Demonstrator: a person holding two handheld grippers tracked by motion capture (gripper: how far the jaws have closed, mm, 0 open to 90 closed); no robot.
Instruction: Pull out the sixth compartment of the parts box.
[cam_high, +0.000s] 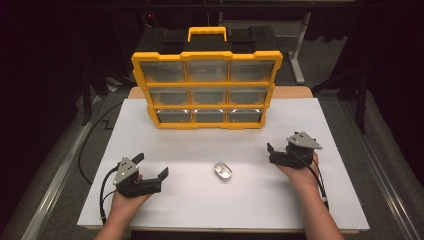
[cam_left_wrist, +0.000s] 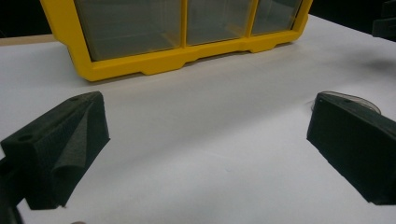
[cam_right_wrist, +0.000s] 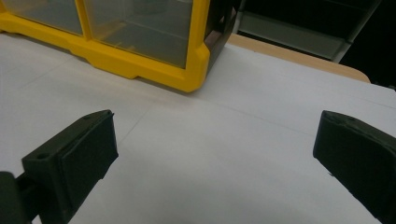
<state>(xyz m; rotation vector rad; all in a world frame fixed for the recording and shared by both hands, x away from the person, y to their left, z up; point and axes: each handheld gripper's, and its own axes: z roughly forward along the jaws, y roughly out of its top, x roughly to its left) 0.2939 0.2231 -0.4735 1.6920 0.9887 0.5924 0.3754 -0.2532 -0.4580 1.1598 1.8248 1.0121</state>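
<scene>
Small clear case (cam_high: 222, 171) lying mid-table, between both grippers, well short of the yellow organizer (cam_high: 206, 89).
Left gripper (cam_high: 152, 168) wide open, nearer, case off to its right; right gripper (cam_high: 295, 145) open too, case long axis slanting.

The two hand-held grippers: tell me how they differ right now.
The left hand-held gripper rests nearer the table's front edge; the right hand-held gripper sits farther forward, closer to the yellow organizer. In the high view, the left's jaws point right and up toward the clear oval piece; the right's point left. Shared: both are black, open, empty and held over the white sheet.
</scene>
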